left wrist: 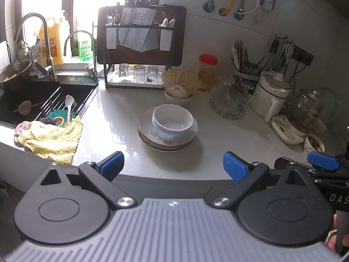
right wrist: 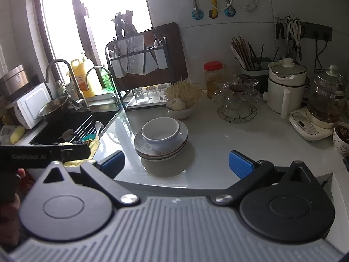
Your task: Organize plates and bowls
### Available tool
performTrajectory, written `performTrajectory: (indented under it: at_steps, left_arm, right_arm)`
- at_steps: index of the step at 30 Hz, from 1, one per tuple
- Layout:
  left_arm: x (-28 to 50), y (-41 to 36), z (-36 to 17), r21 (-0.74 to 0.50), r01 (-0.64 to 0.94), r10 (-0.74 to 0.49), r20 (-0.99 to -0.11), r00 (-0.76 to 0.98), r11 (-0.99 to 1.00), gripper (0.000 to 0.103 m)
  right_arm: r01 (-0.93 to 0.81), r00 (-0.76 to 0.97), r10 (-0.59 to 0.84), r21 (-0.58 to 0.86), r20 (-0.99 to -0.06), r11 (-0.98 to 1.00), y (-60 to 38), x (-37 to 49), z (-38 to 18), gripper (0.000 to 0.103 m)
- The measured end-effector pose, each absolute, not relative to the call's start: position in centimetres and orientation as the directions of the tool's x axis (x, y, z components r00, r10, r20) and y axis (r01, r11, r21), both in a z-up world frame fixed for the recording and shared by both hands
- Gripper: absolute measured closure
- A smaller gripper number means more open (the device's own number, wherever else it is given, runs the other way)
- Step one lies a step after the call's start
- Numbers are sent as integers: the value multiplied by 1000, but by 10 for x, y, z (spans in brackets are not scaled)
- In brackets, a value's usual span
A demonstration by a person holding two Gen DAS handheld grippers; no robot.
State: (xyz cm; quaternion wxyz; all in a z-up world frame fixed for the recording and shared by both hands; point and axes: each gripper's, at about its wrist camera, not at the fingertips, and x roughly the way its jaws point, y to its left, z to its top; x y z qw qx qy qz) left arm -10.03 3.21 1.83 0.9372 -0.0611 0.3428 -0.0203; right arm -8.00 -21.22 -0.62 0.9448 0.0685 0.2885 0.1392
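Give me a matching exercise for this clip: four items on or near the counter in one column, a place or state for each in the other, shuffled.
Items:
1. white bowl
2. yellow cloth
3. drinking glasses
4. red-lidded jar

Places or states:
A. upside down on the tray under the rack
B. draped at the sink's edge
C. on top of the plate stack
D. standing behind the bowl of mushrooms

Pairs: 1-C, 2-B, 3-A, 4-D

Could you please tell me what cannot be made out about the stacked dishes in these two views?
- Plate stack: exact plate count unclear in both wrist views; the rims overlap.
- Bowls: how many are nested is unclear; the top bowl hides any below.
- Top plate's surface: mostly covered by the bowls.
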Motion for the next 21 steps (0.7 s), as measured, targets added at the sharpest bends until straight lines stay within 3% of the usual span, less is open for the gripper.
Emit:
performTrajectory:
  at_steps: [21]
  left_arm:
    - [-111, 36, 15, -126, -28, -61, -646, 761, 992, 4]
  right_arm:
    - [-208, 791, 283, 197, -542, 958, -215, -84, -7, 0]
